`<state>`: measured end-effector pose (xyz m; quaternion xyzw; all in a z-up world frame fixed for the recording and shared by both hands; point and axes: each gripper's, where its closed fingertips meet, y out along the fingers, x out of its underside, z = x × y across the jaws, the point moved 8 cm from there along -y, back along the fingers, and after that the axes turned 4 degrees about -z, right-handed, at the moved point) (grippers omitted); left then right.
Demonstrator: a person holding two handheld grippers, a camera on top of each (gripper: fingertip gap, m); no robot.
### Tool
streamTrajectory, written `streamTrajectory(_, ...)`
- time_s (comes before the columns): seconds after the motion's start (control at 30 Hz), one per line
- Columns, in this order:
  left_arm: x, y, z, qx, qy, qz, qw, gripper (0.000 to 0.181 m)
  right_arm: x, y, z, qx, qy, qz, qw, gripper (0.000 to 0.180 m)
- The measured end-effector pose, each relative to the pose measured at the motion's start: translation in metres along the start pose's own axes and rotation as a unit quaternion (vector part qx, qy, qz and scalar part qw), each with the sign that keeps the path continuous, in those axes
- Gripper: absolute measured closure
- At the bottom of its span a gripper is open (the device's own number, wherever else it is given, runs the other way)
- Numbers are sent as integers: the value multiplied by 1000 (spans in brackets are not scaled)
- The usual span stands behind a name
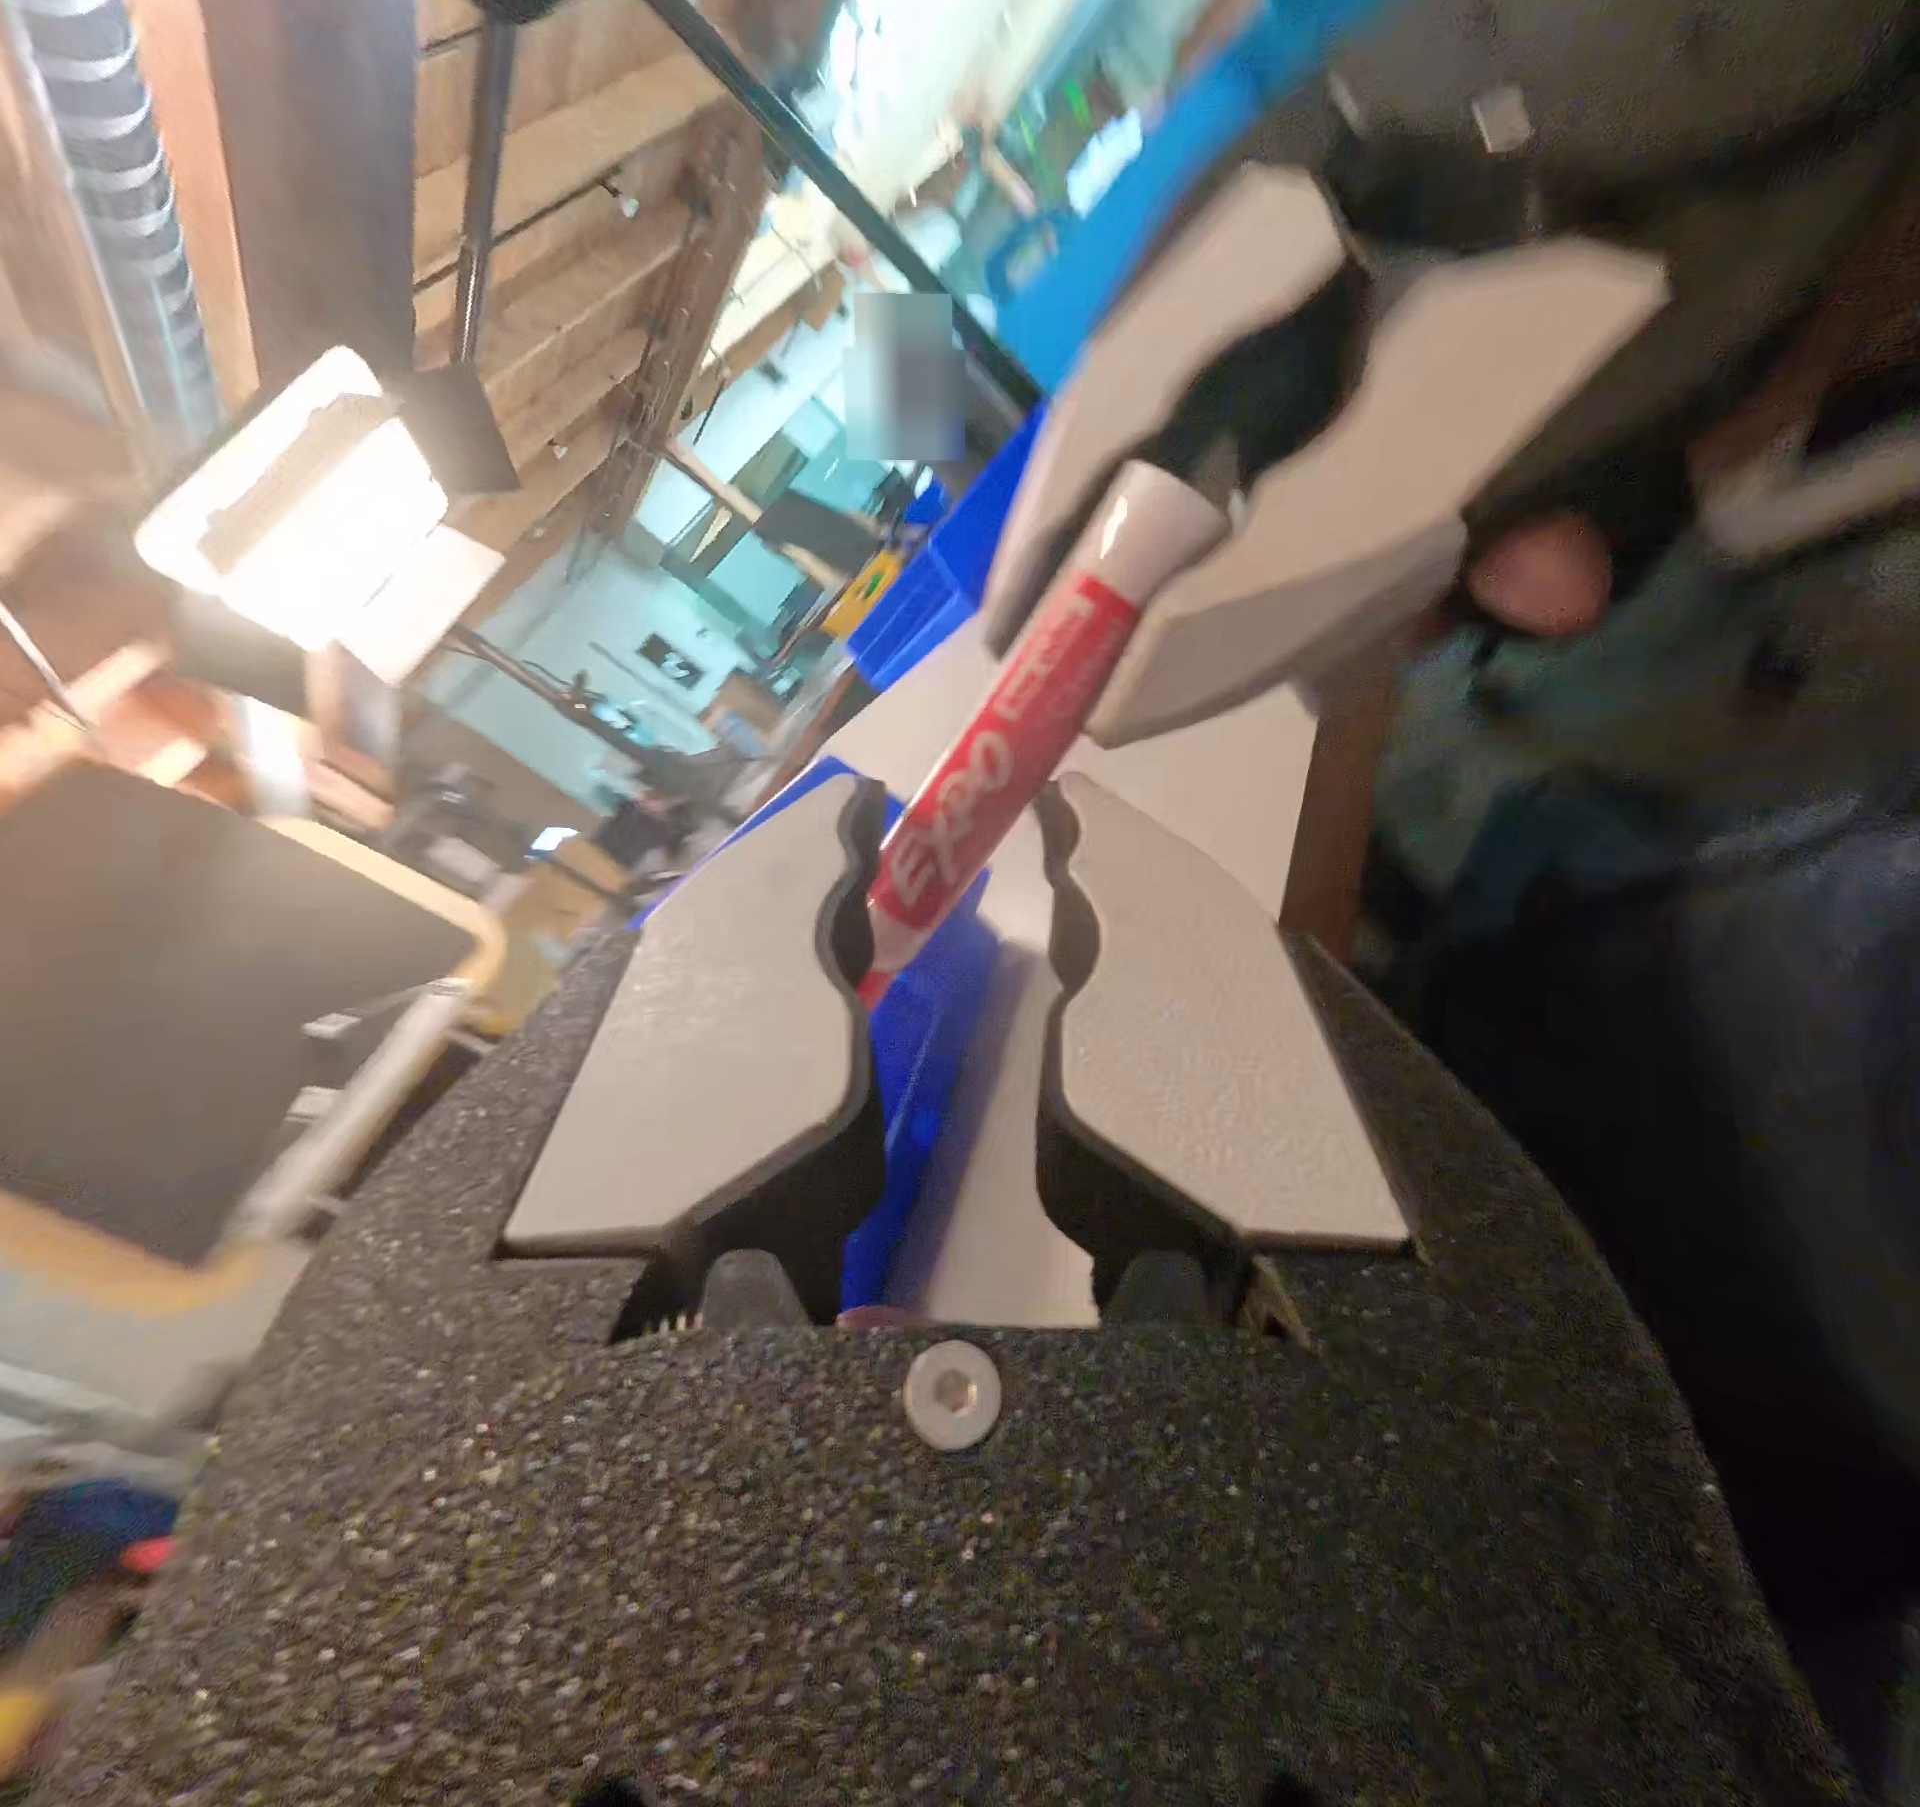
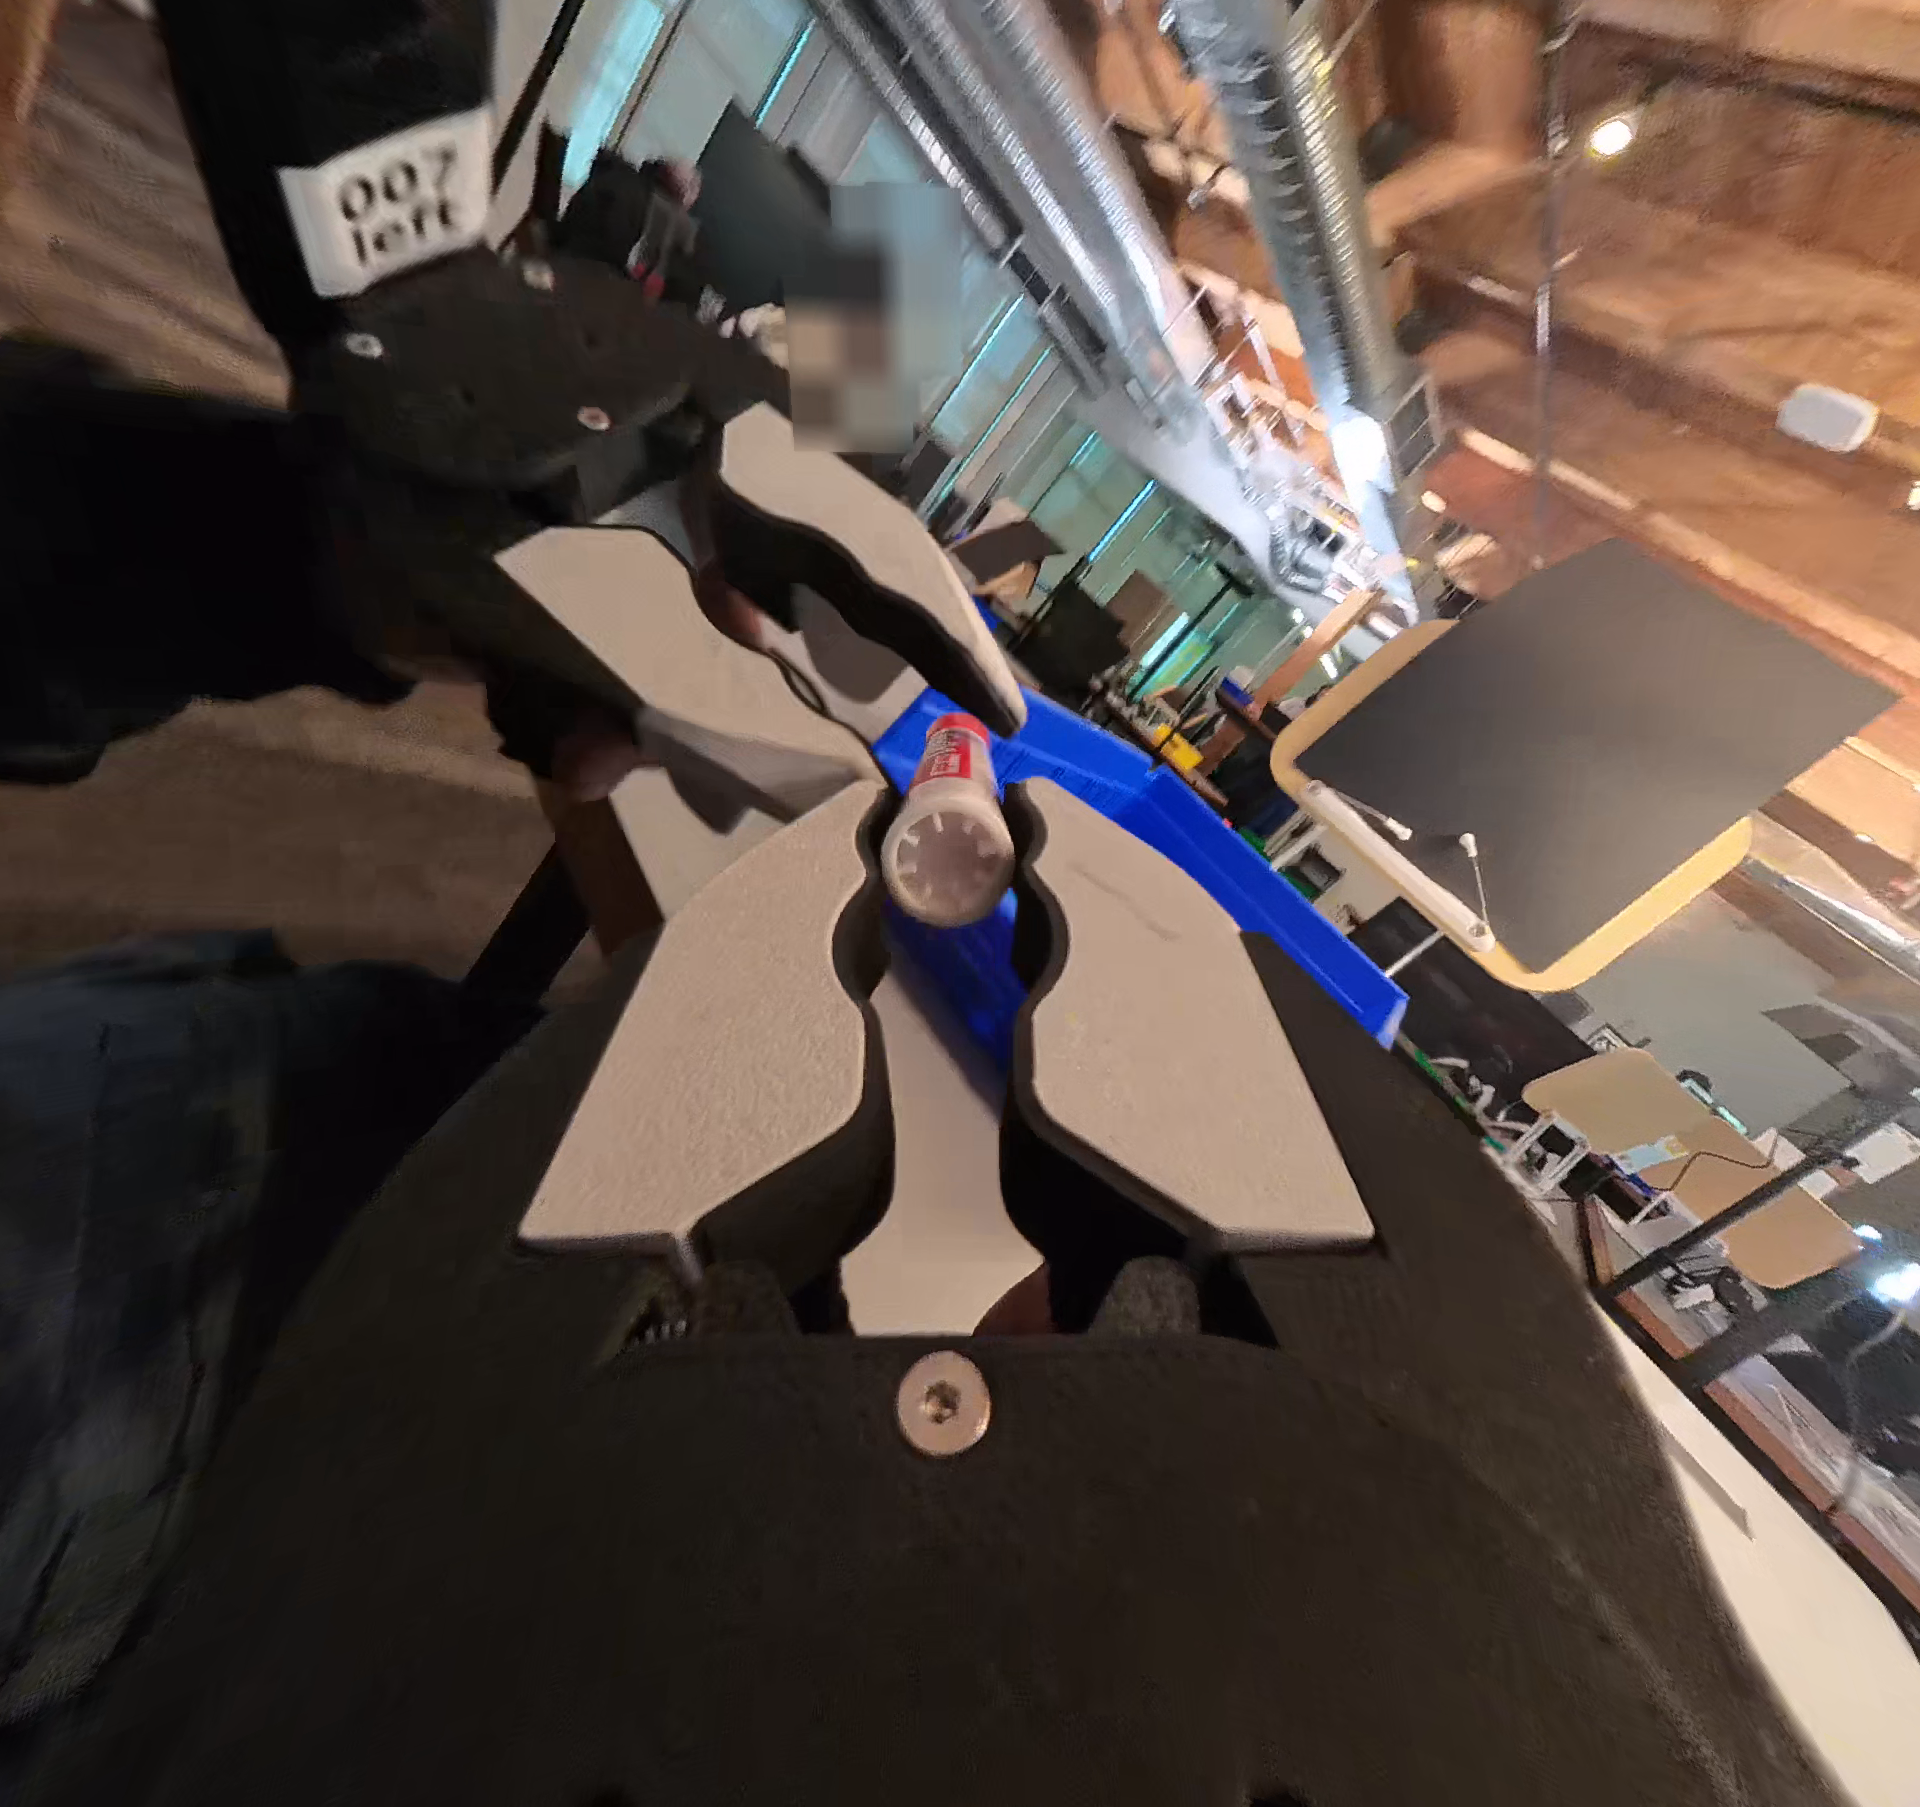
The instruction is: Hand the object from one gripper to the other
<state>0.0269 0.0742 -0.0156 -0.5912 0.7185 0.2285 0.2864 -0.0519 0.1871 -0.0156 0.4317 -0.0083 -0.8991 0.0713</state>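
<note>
With the right tongs (image 2: 951, 858) clenched on the white end of the red-and-white plastic marker (image 1: 997, 749), whose red end slants toward 7 o'clock between the released left tongs (image 1: 961, 874), the left should close squarely before the right lets go.

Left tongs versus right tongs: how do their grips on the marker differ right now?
The right tongs are shut on the white end of the marker; the left tongs stand open around its red end, a gap showing on one side. The right tongs bear the marker; the left tongs do not clamp it. Both are grey and notched.
</note>
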Motion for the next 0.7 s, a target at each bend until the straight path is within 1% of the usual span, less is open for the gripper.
streamTrajectory(0.03,-1,-2,-6,7,-70,30,997,143,0,-2,3,6,15,19,1000,160)
streamTrajectory(0.07,0,-5,-12,16,-138,63,988,140,-1,-5,6,2,36,40,999,160)
streamTrajectory(0.1,0,-8,-19,24,-205,103,973,138,-1,-7,8,-14,60,60,996,160)
streamTrajectory(0.13,1,-11,-25,38,-269,145,951,136,0,-9,10,-34,85,77,993,160)
streamTrajectory(0.2,7,-17,-35,79,-378,211,898,131,3,-13,13,-73,137,109,982,160)
streamTrajectory(0.27,16,-20,-40,123,-444,243,854,126,7,-15,17,-113,192,135,966,160)
streamTrajectory(0.3,21,-20,-39,143,-461,242,841,125,8,-16,19,-126,217,147,957,160)
streamTrajectory(0.43,24,-15,-26,217,-467,221,828,124,11,-18,24,-177,284,178,925,160)
streamTrajectory(0.53,17,-11,-18,253,-464,226,819,126,13,-17,22,-198,299,180,916,160)
streamTrajectory(0.7,8,-3,-1,296,-431,198,829,131,15,-14,17,-225,316,180,904,160)
